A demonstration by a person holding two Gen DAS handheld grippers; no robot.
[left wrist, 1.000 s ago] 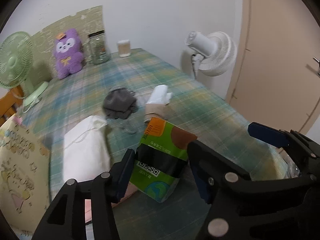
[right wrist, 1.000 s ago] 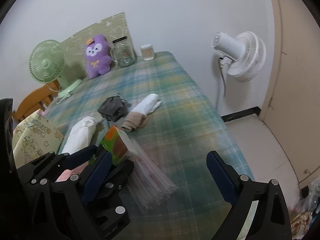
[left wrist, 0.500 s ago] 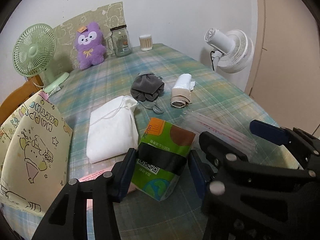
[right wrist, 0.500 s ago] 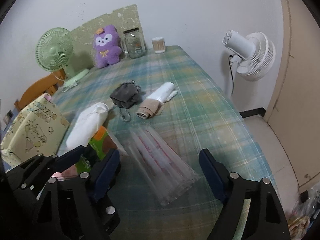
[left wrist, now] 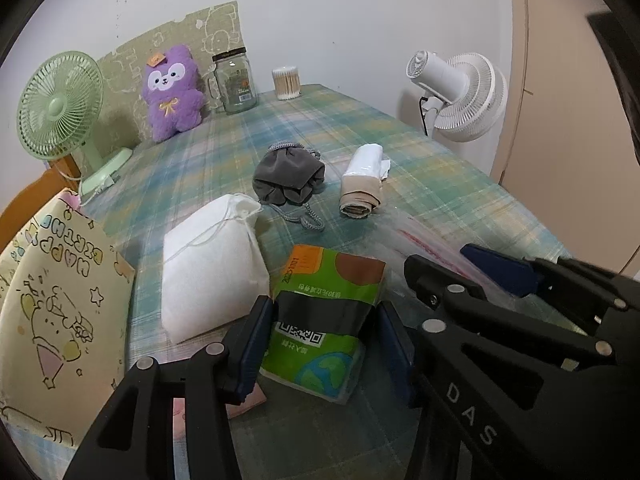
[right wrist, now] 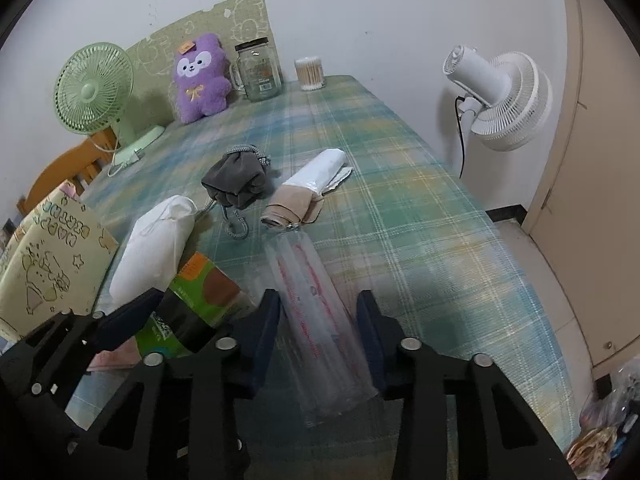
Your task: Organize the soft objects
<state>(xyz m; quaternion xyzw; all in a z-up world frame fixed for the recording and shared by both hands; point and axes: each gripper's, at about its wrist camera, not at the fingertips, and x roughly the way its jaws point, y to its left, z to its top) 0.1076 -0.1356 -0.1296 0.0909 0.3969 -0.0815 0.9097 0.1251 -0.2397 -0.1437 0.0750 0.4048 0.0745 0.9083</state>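
Note:
My left gripper [left wrist: 320, 340] is shut on a green tissue pack [left wrist: 328, 312], held low over the plaid table [left wrist: 440, 184]; the pack also shows in the right wrist view [right wrist: 192, 300]. My right gripper [right wrist: 318, 324] has its jaws narrowed around a clear zip bag [right wrist: 316, 312] lying on the table; whether the pads press it is unclear. A white drawstring pouch [left wrist: 212, 272], a grey drawstring pouch [left wrist: 288, 176] and a beige-and-white cloth roll [left wrist: 364, 184] lie beyond.
A purple plush [left wrist: 172, 92], glass jar [left wrist: 234, 80], cotton swab tub [left wrist: 286, 82] and green desk fan [left wrist: 60, 104] stand at the back. A yellow gift bag [left wrist: 56, 320] stands at left. A white fan [left wrist: 460, 92] stands off the table's right edge.
My right gripper's jaws have closed from wide open to narrow around the clear zip bag. Both views have pulled back and risen. The left gripper still holds the tissue pack.

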